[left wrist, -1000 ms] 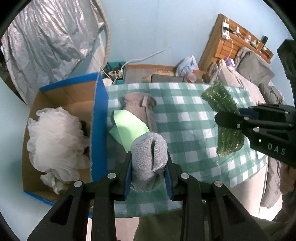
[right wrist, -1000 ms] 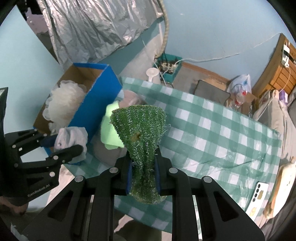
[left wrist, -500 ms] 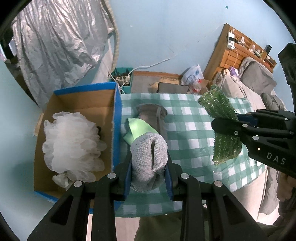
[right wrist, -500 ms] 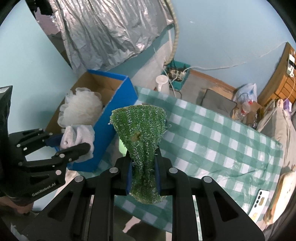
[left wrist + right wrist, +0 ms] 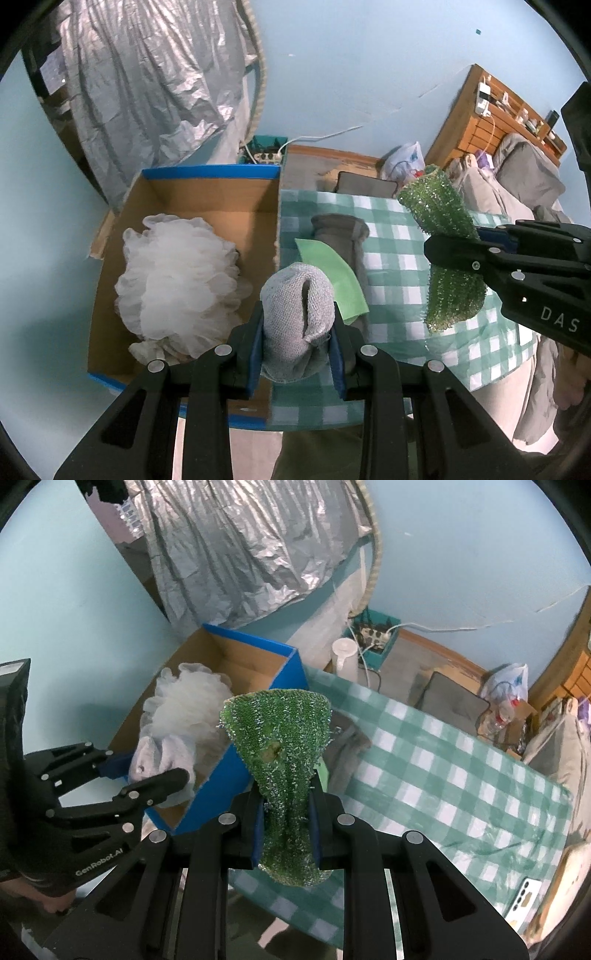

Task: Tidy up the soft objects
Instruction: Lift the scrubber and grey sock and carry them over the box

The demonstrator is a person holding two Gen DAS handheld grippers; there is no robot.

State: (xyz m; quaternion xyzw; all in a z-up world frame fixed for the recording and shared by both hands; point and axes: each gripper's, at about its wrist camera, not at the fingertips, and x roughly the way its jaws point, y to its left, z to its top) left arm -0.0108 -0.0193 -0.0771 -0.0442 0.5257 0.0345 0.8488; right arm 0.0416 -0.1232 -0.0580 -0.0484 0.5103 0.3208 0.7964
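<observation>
My left gripper is shut on a grey knitted cloth, held in the air over the blue edge of the cardboard box. A white mesh bath puff lies inside that box. My right gripper is shut on a sparkly green scrubbing cloth, held above the checked tablecloth near the box's corner. In the left wrist view the right gripper shows at the right with the green cloth. A light green cloth and a taupe sock lie on the table beside the box.
A crinkled silver sheet hangs behind the box. A power strip in a teal bin and a white jug sit on the floor beyond the table. A phone lies at the table's right corner. Wooden shelves and grey bedding stand at far right.
Both grippers have risen and drifted left toward the box, each keeping its cloth. More of the box's inside and the bath puff now shows under the left gripper.
</observation>
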